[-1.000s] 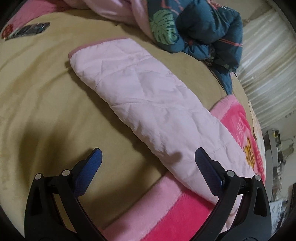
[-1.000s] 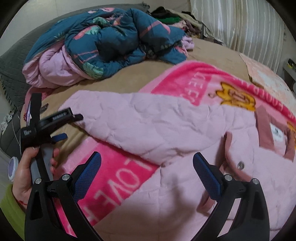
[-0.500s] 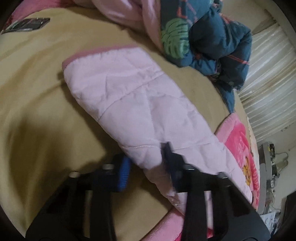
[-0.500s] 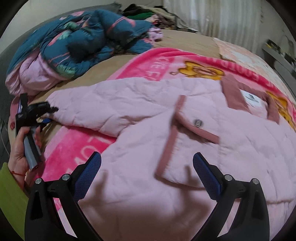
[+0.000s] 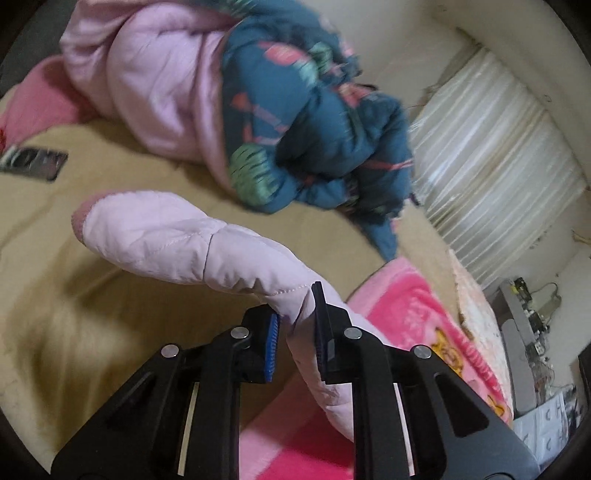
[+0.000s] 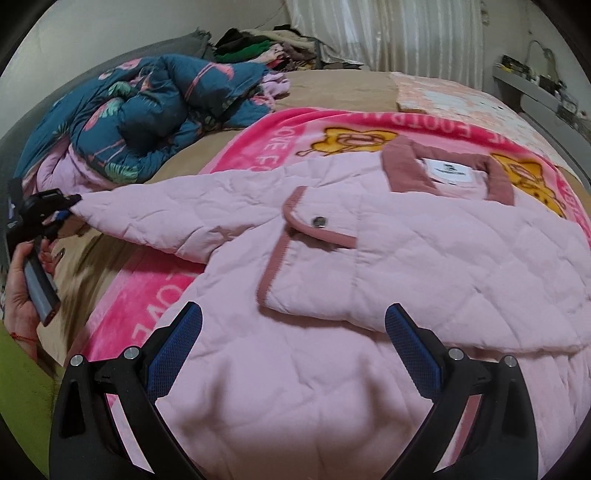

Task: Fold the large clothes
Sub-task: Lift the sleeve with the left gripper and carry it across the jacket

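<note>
Right wrist view: the pink quilted jacket (image 6: 424,258) lies spread front-up over the pink blanket (image 6: 266,147) on the bed (image 6: 343,88), its collar toward the far side and its front flap folded back at the snap.
Sleeve: it runs out to the left off the blanket edge and over the tan sheet; in the left wrist view the sleeve (image 5: 192,243) is lifted clear of the sheet, cuff end pointing away, sagging between cuff and grip.
Left claw (image 5: 295,332): closed down on a fold of the sleeve, fabric bunched between the blue pads; seen from the right wrist view as a small dark shape at the sleeve's tip (image 6: 55,206).
Left hand (image 6: 22,284): wrapped round the claw's handle, at the left margin, with a green cuff below it.
Right claw (image 6: 293,343): spread wide, gripping nothing, hovering over the jacket's lower front; whether it touches the cloth, I cannot tell.
Blanket: bright pink with yellow cartoon figures and lettering, lying under the jacket.
Duvet (image 6: 147,107): a teal, leaf-printed heap with a pale pink lining, bunched at the far left of the bed, well apart from the jacket.
Packet (image 5: 33,162): a dark flat item on the sheet beyond the cuff, blurred.
Curtain (image 6: 388,33): pale, pleated, behind the bed.
</note>
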